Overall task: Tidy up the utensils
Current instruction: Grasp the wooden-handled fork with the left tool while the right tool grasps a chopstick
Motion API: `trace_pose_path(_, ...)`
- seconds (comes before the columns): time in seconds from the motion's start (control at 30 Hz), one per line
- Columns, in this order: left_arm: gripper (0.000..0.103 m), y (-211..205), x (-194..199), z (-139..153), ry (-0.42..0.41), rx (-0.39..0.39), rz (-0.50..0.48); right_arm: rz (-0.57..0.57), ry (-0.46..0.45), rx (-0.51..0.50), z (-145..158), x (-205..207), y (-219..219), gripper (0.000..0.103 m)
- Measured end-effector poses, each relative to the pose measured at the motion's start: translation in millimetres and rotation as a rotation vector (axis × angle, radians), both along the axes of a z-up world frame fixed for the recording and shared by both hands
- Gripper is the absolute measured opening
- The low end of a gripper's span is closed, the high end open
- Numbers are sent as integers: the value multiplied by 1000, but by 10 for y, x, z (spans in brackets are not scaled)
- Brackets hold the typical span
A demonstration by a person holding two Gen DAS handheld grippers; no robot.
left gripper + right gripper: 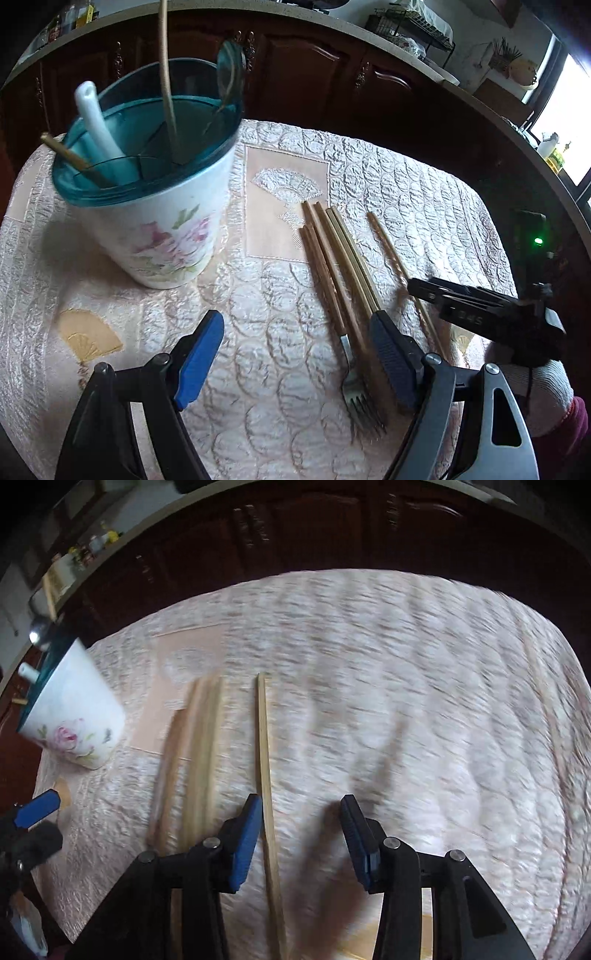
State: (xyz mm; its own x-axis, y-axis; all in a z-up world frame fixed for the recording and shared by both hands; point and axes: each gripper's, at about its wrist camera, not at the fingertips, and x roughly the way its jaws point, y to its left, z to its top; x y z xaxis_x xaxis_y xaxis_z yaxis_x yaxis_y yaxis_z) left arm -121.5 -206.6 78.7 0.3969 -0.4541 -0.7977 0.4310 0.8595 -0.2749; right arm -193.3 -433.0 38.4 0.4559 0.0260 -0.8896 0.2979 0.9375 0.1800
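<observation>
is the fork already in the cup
No, the fork lies flat on the tablecloth beside the chopsticks, apart from the cup.

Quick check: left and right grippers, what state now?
Left gripper: open, holding nothing.
Right gripper: open, single chopstick between the pads, not gripped.
</observation>
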Motion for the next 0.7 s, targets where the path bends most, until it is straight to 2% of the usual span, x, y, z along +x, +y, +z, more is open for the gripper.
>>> trace_pose_path(0.1, 82, -151, 82, -78, 2, 12, 10, 0, -52, 70, 108, -48, -79, 48)
trace_pose_path(0.17, 80, -217, 133, -129, 10, 13, 15, 23, -72, 65, 190, 2, -74, 48)
trace_pose_path(0.33, 54, -356, 264, -267, 28, 34, 37, 89, -80, 70, 225, 240, -77, 48)
trace_pose_path(0.4, 48, -412, 335, -354, 56, 35, 43, 94, -77, 81, 202, 330, -103, 48)
trace_pose_path(0.57, 45, -573, 390, -461, 59, 42, 32, 103, -52, 106, 86, 501, -219, 46)
trace_pose_path(0.6, 39, -598, 403, -465, 57, 44, 28, 108, -47, 118, 54, 542, -220, 42)
trace_pose_path(0.67, 20, -641, 437, -470, 62, 34, 15, 122, -34, 136, -27, 616, -155, 35)
trace_pose_path(0.7, 10, -654, 444, -461, 62, 38, 11, 123, -27, 131, -56, 632, -140, 27)
